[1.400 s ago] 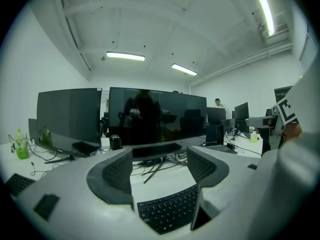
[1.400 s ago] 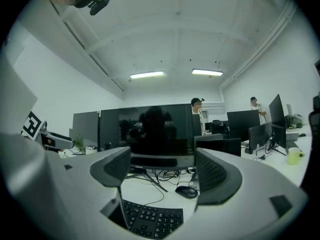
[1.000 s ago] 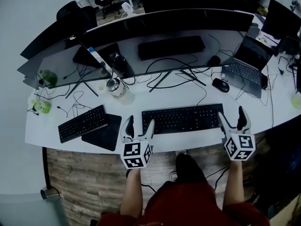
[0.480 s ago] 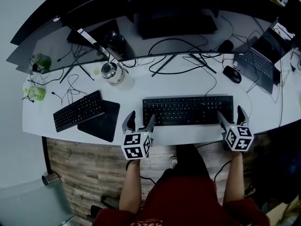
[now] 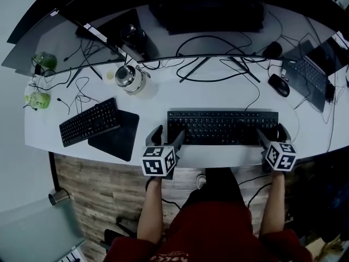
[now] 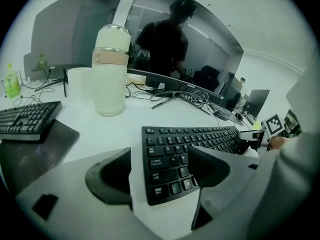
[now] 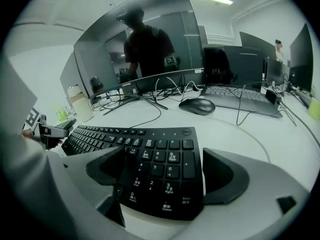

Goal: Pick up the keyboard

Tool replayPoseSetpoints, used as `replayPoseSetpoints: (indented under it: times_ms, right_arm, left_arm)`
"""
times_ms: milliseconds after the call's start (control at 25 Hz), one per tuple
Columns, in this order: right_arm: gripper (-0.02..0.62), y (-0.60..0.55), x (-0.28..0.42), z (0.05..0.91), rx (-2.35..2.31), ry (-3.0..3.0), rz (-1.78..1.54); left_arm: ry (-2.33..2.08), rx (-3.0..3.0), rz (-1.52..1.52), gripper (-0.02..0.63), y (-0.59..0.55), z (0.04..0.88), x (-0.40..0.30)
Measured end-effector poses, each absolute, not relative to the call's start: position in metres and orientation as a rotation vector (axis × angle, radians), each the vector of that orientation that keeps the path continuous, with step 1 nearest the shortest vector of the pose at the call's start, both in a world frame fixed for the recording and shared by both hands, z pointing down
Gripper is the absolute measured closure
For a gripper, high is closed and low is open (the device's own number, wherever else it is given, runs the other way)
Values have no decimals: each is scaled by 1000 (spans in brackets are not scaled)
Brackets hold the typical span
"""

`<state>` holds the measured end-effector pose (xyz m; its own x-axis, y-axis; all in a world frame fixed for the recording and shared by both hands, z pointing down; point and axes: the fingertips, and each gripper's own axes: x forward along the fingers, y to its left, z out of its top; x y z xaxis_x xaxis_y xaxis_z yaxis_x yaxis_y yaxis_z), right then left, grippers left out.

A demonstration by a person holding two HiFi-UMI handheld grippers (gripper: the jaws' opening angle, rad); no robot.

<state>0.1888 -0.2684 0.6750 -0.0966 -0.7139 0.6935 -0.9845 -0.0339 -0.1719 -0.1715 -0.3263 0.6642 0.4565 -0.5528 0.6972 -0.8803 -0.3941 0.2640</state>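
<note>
Black keyboard (image 5: 222, 127) lies flat on the white tabletop (image 5: 218, 94), near its front edge. Left gripper (image 5: 166, 138) stands wide over its left end; right gripper (image 5: 272, 136) is opening over the right end. Advised: seat both evenly, close together, lift level.

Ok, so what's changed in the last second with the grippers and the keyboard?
Both grippers came down to the keyboard: the left gripper now straddles its left end, the right gripper its right end, with the right jaws opening around it. Neither has closed on it. The keyboard stays flat on the desk; the mouse and smaller keyboard have not moved.
</note>
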Motion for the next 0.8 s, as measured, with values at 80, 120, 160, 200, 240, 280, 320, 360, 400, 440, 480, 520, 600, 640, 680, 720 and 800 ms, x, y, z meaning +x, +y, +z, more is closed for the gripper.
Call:
replayPoseSetpoints:
  times_ms: [80,120,160,200,240,280,320,360,400,440,480,520,600,640,680,720,800]
  right_arm:
    - [149,-269,189,679,1761,-1850,938]
    - [148,-269,189,681,1750,-1852,956]
    - [147,-269,189,682,1735,-1854,976]
    - [147,-269,188,683,1717,-1856,997]
    - [147,-269,188,684,1694,-1857,1017]
    - [147,-269,188,685,1669,-1856,1032]
    - [147,-268,188,686,1646,-1854,1043]
    - [147,-268,187,687,1628,-1849,1050]
    - [147,-268,187,687,1616,-1843,1057]
    - [147,-268,187,688,1609,-1837,1064]
    - [148,-269,187,689,1605,-1830,1071]
    - [147,-269,187,689,1602,-1822,1077]
    - [147,-269,188,689,1599,-1816,1081]
    - [147,-269,188,688,1600,-1819,1079]
    - [147,-268,188,688,1601,-1823,1077]
    - [148,-268,188,689,1602,-1827,1074]
    - [149,-269,188,689,1606,-1835,1067]
  left_arm:
    - [-1155,2086,687,267,-326,668,-165]
    - [-1133,2084,694,267,-325,670,-162]
    - [-1113,2084,706,267,-324,673,-159]
    - [-1099,2086,722,267,-323,675,-156]
    - [-1095,2090,744,264,-322,678,-154]
    - [-1096,2094,770,262,-322,680,-152]
    - [-1098,2096,790,261,-322,681,-151]
    - [-1097,2092,800,259,-322,682,-151]
    - [-1092,2082,802,259,-323,684,-151]
    - [-1085,2066,801,259,-323,685,-152]
    - [-1078,2049,800,259,-324,687,-152]
    - [-1071,2034,804,259,-324,688,-152]
    - [-1059,2021,815,259,-323,688,-151]
    - [-1056,2023,816,260,-323,688,-150]
    - [-1056,2026,816,260,-323,688,-150]
    - [-1059,2028,816,259,-323,688,-151]
    - [-1065,2028,819,260,-323,688,-151]
